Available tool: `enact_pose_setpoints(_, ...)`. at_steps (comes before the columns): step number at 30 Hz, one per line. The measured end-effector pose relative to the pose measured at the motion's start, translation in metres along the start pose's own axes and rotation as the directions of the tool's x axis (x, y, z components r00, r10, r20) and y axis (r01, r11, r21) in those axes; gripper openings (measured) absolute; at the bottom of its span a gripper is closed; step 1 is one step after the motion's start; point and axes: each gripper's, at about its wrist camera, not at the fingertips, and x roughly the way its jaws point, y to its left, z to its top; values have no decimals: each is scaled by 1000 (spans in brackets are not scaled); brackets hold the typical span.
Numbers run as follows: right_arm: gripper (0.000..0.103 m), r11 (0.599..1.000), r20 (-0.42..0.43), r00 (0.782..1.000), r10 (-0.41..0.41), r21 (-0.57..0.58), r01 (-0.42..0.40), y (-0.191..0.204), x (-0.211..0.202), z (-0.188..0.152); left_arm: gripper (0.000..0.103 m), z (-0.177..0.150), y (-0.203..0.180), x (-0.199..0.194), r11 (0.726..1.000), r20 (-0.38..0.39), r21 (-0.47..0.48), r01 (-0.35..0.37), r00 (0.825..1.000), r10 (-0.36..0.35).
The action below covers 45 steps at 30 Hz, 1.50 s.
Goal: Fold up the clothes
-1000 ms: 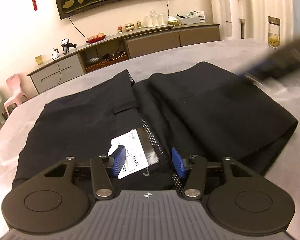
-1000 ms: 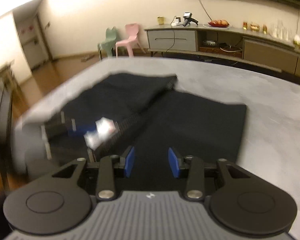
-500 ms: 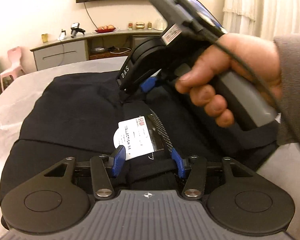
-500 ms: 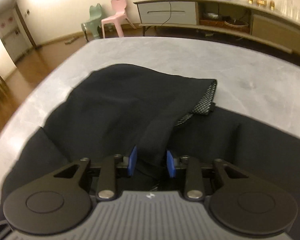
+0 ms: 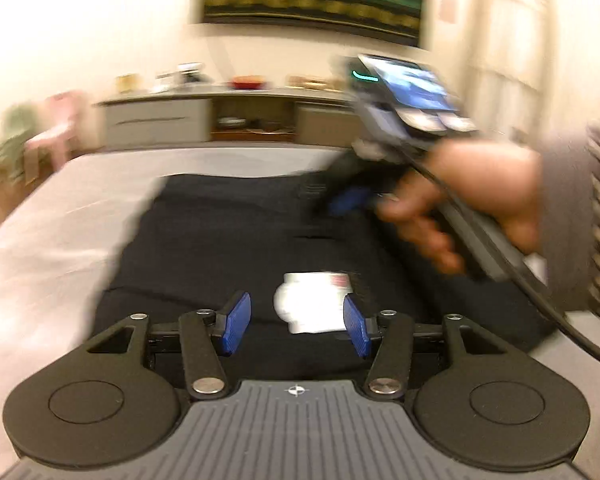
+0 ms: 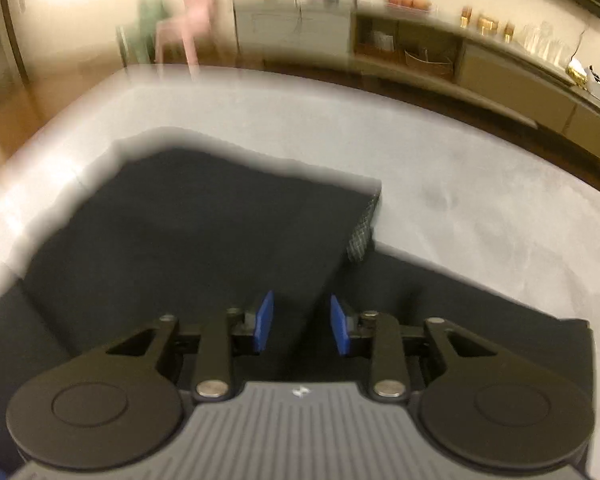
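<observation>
Black clothes [image 5: 236, 240] lie spread on the grey table [image 6: 480, 184], left gripper [image 5: 296, 322] open over the white tag [image 5: 312, 300], right gripper [image 6: 300, 322] jaws opening around a dark fold, not clamped, so the fold could slip out and flop crooked.

The left gripper [image 5: 296, 328] points downward, fingers [image 5: 236, 322] apart. The right gripper [image 6: 300, 328], gripped by a hand [image 5: 472, 204], tilts steeply down. Its fingers are opening.
</observation>
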Motion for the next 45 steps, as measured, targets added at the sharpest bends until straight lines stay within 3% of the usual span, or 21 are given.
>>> enact_pose_setpoints(1,29,999,0,999,-32,-22,32,6,-1,4,54,1,12,-2,999,5,-38,-36,999,36)
enact_pose_setpoints(3,27,997,92,994,-58,-41,62,20,-25,12,54,2,31,-5,992,11,-96,-86,996,87)
enact_pose_setpoints(7,27,986,175,980,94,-156,-67,72,-50,30,54,-3,40,-2,988,-8,-108,-109,994,109)
enact_pose_setpoints(11,31,968,113,979,169,-207,-143,119,-15,56,54,-10,37,0,989,-15,-59,-132,991,131)
enact_pose_setpoints(15,31,972,-22,985,174,-160,-175,145,39,73,54,-24,51,12,989,-66,-112,-100,993,93)
enact_pose_setpoints(19,31,980,-7,984,178,-85,-178,150,60,91,54,-29,52,8,991,-58,-114,-74,996,67)
enact_pose_setpoints(24,39,978,-8,995,98,-185,-98,154,73,105,55,-32,48,3,993,-57,-88,-72,996,67)
enact_pose_setpoints(26,36,976,-8,996,85,-200,-85,148,63,105,55,-32,51,-1,993,-52,-99,-66,997,61)
enact_pose_setpoints(29,38,978,121,977,177,-134,-161,115,-5,84,55,-31,60,-13,987,-3,-147,-70,998,70)
enact_pose_setpoints(31,38,978,172,966,193,-115,-175,94,-46,49,55,-34,64,-9,985,-23,-155,-73,997,70)
enact_pose_setpoints(33,39,983,156,973,170,-100,-155,77,-65,5,55,-37,58,-4,990,-42,-108,-95,995,91)
enact_pose_setpoints(36,37,988,44,991,129,-92,-124,58,-54,-48,56,-35,48,-8,992,-35,-59,-115,993,113)
enact_pose_setpoints(37,37,989,41,991,129,-81,-126,49,-55,-58,56,-34,47,-12,992,-26,-58,-112,994,110)
enact_pose_setpoints(40,46,985,150,977,150,63,-161,1,-92,-77,59,-32,44,-23,991,6,-46,-128,992,128)
enact_pose_setpoints(41,57,980,188,972,139,115,-162,-18,-107,-83,61,-31,43,-25,990,10,-49,-134,991,134)
enact_pose_setpoints(42,62,978,209,973,103,159,-137,-38,-120,-92,61,-29,41,-25,990,10,-56,-132,991,132)
enact_pose_setpoints(45,62,974,164,986,-24,226,-14,-91,-136,-127,61,-20,28,-24,994,8,-68,-85,996,86)
